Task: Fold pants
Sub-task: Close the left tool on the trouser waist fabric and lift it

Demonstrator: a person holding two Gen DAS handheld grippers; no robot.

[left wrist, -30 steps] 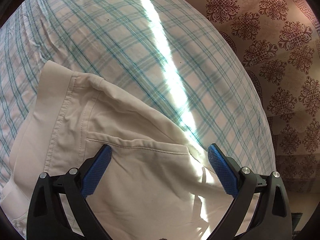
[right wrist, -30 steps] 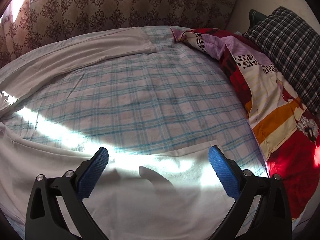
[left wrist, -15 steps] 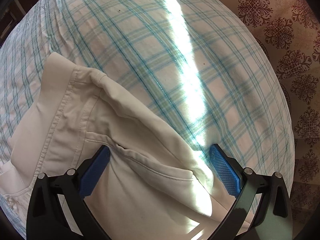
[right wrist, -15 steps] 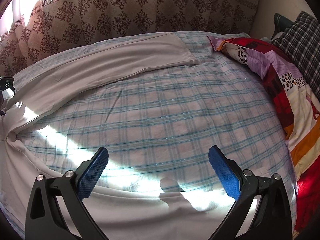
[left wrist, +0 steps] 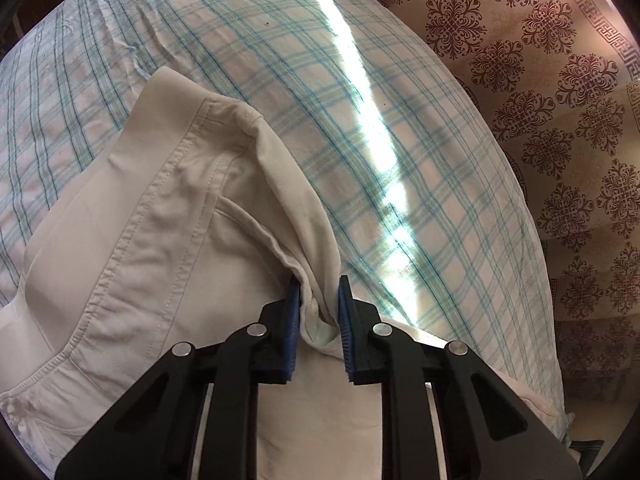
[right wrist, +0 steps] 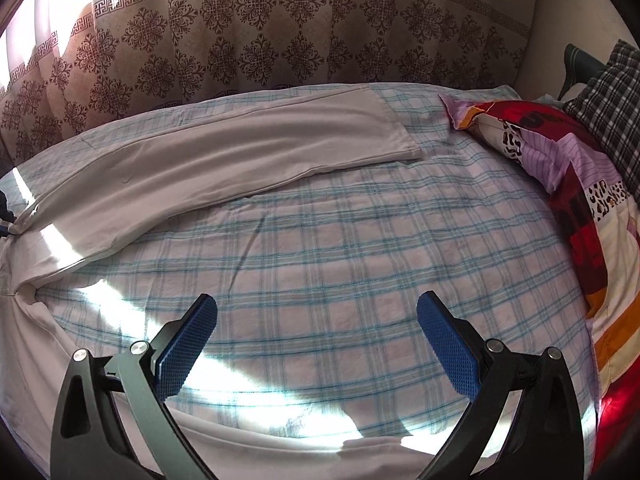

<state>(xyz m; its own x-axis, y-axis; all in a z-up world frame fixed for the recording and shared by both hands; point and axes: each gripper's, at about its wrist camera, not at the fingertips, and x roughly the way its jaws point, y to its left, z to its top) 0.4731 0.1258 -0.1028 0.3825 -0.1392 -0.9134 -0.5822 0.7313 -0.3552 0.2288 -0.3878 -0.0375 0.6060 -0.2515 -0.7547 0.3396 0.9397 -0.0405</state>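
Observation:
Cream-white pants (left wrist: 152, 248) lie spread on a bed with a blue-checked sheet (left wrist: 360, 128). In the left wrist view the waistband runs up the left side. My left gripper (left wrist: 319, 292) is closing, and its blue pads pinch a bunched fold of the pants near a pocket seam. In the right wrist view one leg (right wrist: 224, 160) stretches across the far side of the bed, and the other leg (right wrist: 280, 452) lies under the gripper along the near edge. My right gripper (right wrist: 316, 312) hangs open above the checked sheet (right wrist: 340, 248) with nothing between its fingers.
A patterned brown curtain (right wrist: 280, 36) hangs behind the bed. A colourful patchwork quilt (right wrist: 560, 184) and a dark checked pillow (right wrist: 612, 96) lie along the right side. Strips of bright sunlight cross the sheet.
My left gripper went from wide open to closed on a fold of the pants. My right gripper drew back from the near leg's end, so more sheet and the far leg show.

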